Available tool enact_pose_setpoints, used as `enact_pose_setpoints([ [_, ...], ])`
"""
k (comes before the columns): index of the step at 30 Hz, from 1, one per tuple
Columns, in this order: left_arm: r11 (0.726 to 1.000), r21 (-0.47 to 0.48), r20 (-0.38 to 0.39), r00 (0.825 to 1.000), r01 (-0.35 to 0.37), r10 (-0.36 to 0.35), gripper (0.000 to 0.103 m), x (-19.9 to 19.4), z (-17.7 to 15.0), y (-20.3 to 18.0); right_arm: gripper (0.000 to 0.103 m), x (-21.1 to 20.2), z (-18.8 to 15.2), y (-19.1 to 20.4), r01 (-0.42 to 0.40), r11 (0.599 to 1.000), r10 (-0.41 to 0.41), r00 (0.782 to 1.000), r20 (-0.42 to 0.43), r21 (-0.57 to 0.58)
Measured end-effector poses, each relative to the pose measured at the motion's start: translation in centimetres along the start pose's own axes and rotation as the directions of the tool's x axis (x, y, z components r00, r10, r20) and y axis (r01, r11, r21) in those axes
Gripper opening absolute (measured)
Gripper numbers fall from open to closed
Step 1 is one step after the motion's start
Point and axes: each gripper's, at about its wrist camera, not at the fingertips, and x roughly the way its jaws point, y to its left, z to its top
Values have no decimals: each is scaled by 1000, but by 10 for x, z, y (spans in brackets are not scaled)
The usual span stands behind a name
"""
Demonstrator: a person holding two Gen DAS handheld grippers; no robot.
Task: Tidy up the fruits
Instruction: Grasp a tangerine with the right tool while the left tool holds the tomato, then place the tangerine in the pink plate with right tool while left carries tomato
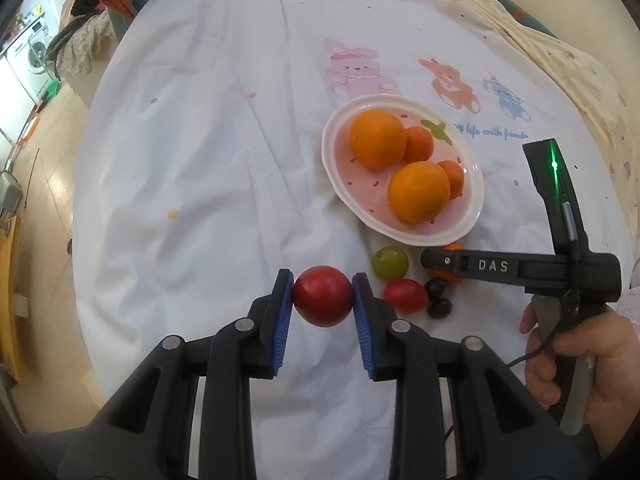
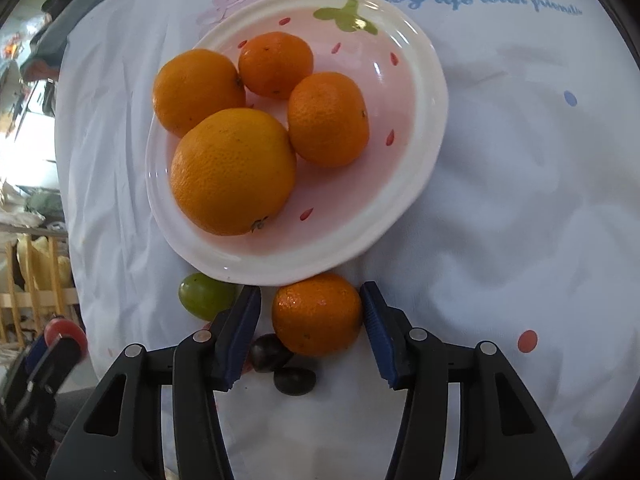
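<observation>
While the left gripper [image 1: 323,297] is clamped on a red tomato [image 1: 322,296], pads [image 1: 283,304] pressing both sides at its widest part & holding it clear of the cloth, the right gripper [image 2: 311,322] sits w/ jaws straddling a small mandarin [image 2: 317,314] on the white cloth [image 2: 500,200]. Right pad looks at or nearly on the peel; left pad is apart from it, so no grip yet.

Mandarin lies just below the plate's [image 2: 424,128] near rim, touching or almost. Dark grapes [image 2: 272,352] sit right beside it, one against its lower left, another [image 2: 295,381] just below. Green grape [image 2: 206,296] is off to the left, by the rim. A small red tomato [image 1: 405,296] shows in the left wrist view near the grapes.

On the plate: 2 big oranges [image 2: 233,172] plus 2 mandarins [image 2: 328,119], so room is tight, mostly at the right side.

Handling, my guess: mandarin is light, loose soft peel, dents if squeezed hard; round so it rolls. Best held across the middle, pads square to the sides, moderate force. Watch the left finger, it's close to the dark grape & could nudge or crush it. Tomato is thin-skinned, smooth, bruises easy; grip looks centred, ok.
</observation>
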Motion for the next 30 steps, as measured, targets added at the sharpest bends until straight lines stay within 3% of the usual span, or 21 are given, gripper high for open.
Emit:
enact_pose_setpoints([
  [2,1000,-3,-3,1000,-3,3,26,2,1,0,46,-1,-1,-3,10,1000,-10,1000,4,1],
  [10,1000,6,1,1000,-23,23,26,8,3,-3,45,-15,-13,-8,-38,999,37,999,21,13],
  [20,999,0,21,999,-49,49,26,12,9,-4,45,-82,-26,-55,-85,993,73,987,145,79],
  [24,998,-2,34,998,-61,61,26,12,10,-3,45,-106,-21,-66,-91,991,67,973,219,100],
  [30,998,1,79,995,-61,61,26,0,22,-3,45,-142,-6,-57,-123,988,80,929,363,96],
])
